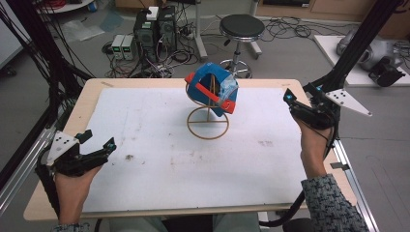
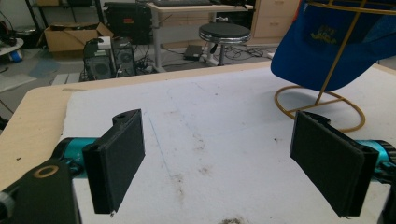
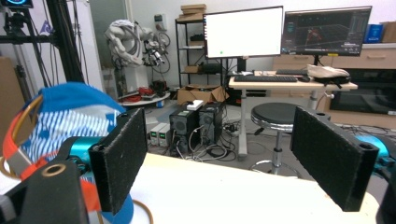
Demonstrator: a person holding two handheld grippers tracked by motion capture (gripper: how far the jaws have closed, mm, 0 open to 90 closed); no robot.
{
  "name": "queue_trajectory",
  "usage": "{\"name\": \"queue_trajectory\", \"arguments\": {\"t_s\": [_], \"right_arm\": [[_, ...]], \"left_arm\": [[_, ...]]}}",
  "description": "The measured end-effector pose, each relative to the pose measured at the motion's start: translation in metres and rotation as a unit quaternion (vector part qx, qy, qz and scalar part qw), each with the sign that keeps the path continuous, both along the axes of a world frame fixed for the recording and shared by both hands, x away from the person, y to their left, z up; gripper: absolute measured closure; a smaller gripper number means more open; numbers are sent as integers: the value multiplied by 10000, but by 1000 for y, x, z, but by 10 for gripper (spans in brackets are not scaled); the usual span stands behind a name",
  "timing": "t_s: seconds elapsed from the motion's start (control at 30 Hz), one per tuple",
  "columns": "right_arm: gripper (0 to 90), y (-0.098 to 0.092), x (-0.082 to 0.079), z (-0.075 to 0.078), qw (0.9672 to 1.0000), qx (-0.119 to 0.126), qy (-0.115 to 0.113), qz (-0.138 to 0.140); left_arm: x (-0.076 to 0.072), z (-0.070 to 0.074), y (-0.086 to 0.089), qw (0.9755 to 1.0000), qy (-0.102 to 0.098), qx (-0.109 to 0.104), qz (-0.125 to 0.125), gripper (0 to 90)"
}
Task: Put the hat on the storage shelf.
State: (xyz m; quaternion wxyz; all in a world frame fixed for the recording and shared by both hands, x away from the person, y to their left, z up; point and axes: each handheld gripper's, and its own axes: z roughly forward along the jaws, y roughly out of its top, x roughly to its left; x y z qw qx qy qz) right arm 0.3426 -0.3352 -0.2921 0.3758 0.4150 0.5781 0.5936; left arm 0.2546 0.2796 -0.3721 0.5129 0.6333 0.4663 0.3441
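A blue cap (image 1: 211,89) with a red brim and a blue-and-white striped panel hangs on a gold wire stand (image 1: 208,126) at the middle back of the white mat. My left gripper (image 1: 99,140) rests low at the table's left front, open, jaws wide apart, nothing between them. In the left gripper view the cap (image 2: 327,42) and the stand's ring (image 2: 322,105) lie ahead to the right. My right gripper (image 1: 288,95) is held up at the table's right edge, open and empty. In the right gripper view the cap (image 3: 65,121) sits at the left, partly behind one jaw.
A white mat (image 1: 159,159) covers most of the wooden table (image 1: 80,104) and carries small dirt marks. Beyond the far edge stand a black stool (image 1: 241,29) and computer towers (image 1: 154,29) among cables. A dark frame post (image 1: 358,43) rises at the right.
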Motion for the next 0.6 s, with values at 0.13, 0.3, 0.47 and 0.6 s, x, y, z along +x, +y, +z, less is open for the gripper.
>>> {"name": "queue_trajectory", "arguments": {"t_s": [0.13,0.3,0.47,0.6], "right_arm": [[173,-5,-9,-11,10000,-59,23,-28],[161,-5,-19,-27,9997,-202,119,-31],[161,-6,-24,-51,9994,-242,246,84],[161,-6,-26,-71,9989,-199,407,80]], "left_arm": [[1,-3,0,10000,44,8,12,182],[4,-8,-1,9999,136,32,10,181],[6,-12,-2,9998,208,62,19,182],[7,-17,-1,9996,276,94,48,182]]}}
